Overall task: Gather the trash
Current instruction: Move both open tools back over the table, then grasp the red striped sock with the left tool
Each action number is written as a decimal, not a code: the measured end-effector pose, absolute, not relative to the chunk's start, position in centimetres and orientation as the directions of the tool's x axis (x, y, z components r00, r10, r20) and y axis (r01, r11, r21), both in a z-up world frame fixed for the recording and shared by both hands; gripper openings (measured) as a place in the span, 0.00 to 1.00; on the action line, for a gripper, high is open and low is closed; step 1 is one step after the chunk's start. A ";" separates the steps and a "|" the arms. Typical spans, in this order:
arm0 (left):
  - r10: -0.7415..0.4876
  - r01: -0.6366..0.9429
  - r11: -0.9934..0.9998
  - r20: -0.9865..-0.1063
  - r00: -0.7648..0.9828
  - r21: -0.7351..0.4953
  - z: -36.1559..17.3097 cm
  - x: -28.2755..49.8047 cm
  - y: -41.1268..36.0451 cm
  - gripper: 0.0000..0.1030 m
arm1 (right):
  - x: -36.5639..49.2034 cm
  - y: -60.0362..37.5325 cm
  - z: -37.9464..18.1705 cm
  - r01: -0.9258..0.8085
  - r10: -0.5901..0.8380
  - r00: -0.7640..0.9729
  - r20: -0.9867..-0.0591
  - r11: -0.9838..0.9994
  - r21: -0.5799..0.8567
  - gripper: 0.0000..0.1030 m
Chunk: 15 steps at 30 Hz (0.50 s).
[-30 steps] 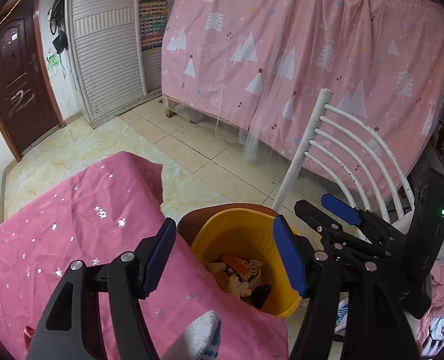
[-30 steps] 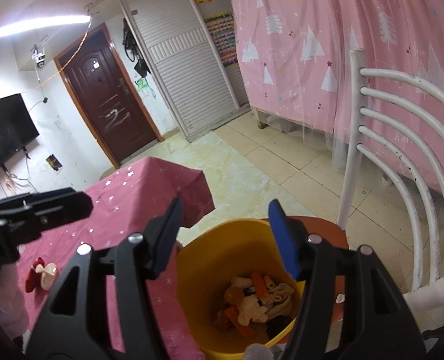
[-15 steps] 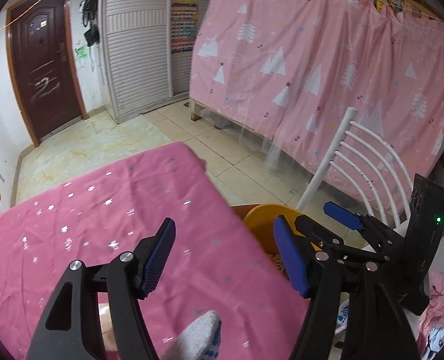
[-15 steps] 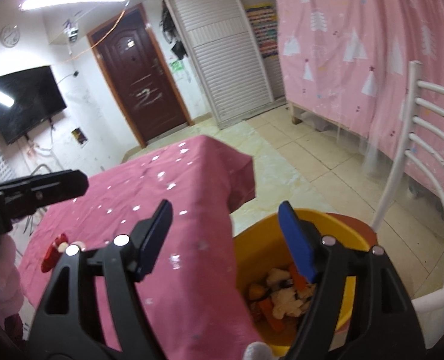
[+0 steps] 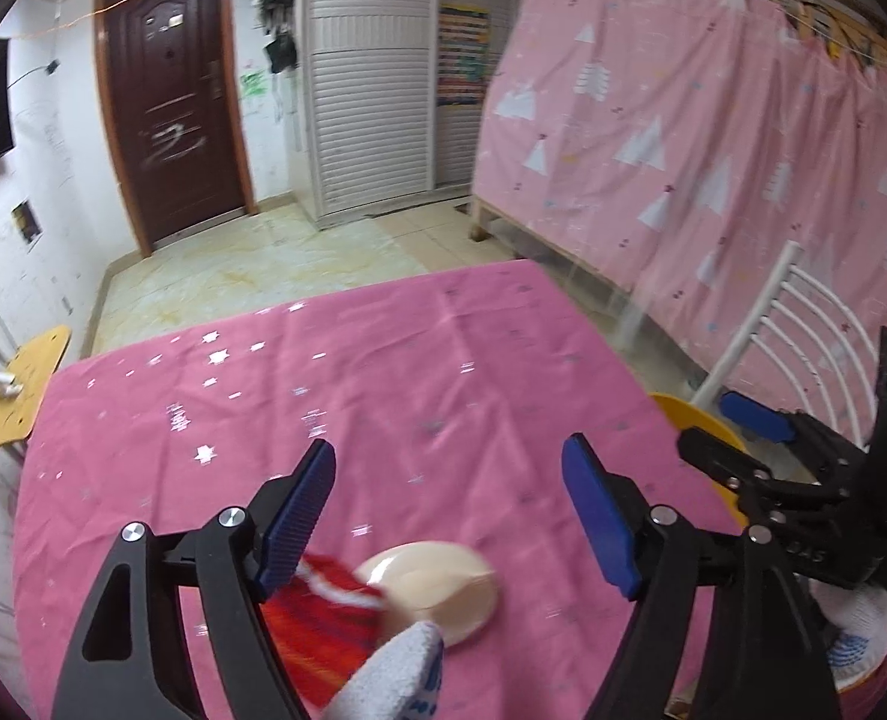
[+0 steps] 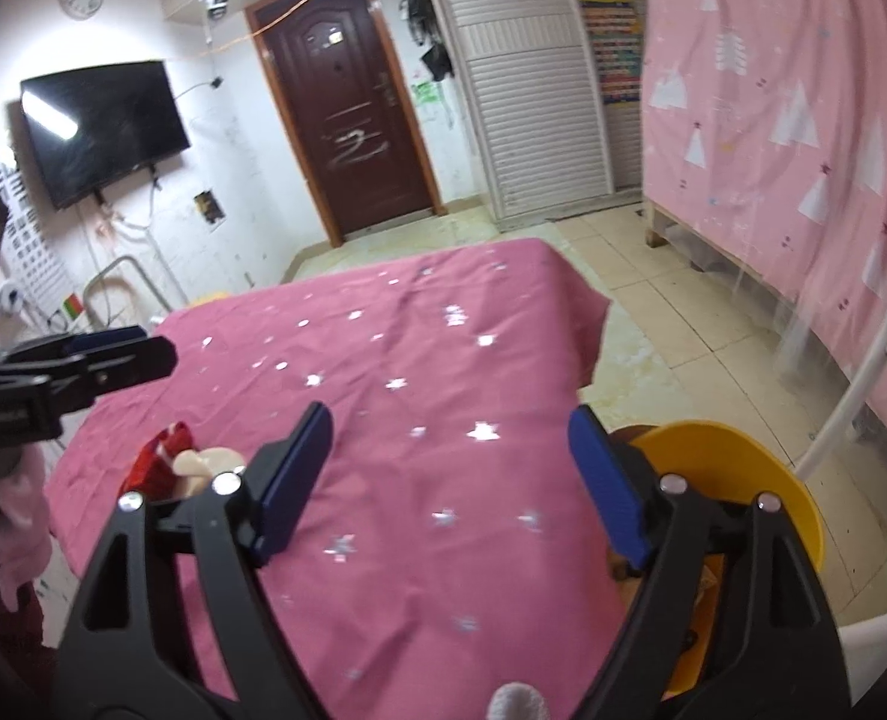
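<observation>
Yellow bin (image 6: 737, 468) at table's (image 5: 383, 396) 3 o'clock already held scraps. Red cloth (image 5: 317, 618), cream shell (image 5: 437, 585) remained. Left gripper (image 5: 446, 516), right gripper (image 6: 449, 480): jaws opening, nothing between.

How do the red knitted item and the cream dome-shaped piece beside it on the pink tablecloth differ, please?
The red knitted item is ribbed fabric with a white band, while the cream dome-shaped piece is smooth and plain. The red item looks crumpled and irregular; the cream piece is a rounded, shallow dome. In the left wrist view, the red item lies under the left finger, and the cream piece sits between the two fingers. Both rest together on the pink tablecloth, ungripped.
</observation>
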State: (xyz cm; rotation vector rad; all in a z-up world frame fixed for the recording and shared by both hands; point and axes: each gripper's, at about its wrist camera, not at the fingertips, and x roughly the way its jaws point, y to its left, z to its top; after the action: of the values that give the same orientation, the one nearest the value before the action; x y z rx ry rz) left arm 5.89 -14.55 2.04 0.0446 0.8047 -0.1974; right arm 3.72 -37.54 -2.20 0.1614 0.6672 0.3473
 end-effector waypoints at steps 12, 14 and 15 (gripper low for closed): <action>-0.104 0.111 0.993 -0.740 0.664 -0.040 0.2 6.2 -8.5 0.73 | 3.3 -30.6 -2.2 -0.402 0.427 0.655 -0.623 0.895 0.191 0.85; -0.109 0.110 0.993 -0.746 0.657 -0.048 -0.2 6.0 -7.9 0.73 | 3.4 -30.0 -2.3 -0.409 0.428 0.647 -0.631 0.893 0.186 0.85; -0.113 0.114 0.992 -0.747 0.655 -0.051 -0.4 5.8 -7.6 0.73 | 3.4 -29.8 -2.4 -0.411 0.428 0.644 -0.634 0.893 0.184 0.85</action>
State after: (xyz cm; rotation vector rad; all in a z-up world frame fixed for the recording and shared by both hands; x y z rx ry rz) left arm 5.84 -7.64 -0.36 0.0005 0.8474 -0.1289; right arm 3.40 -29.80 -2.40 0.0238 0.7286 0.4778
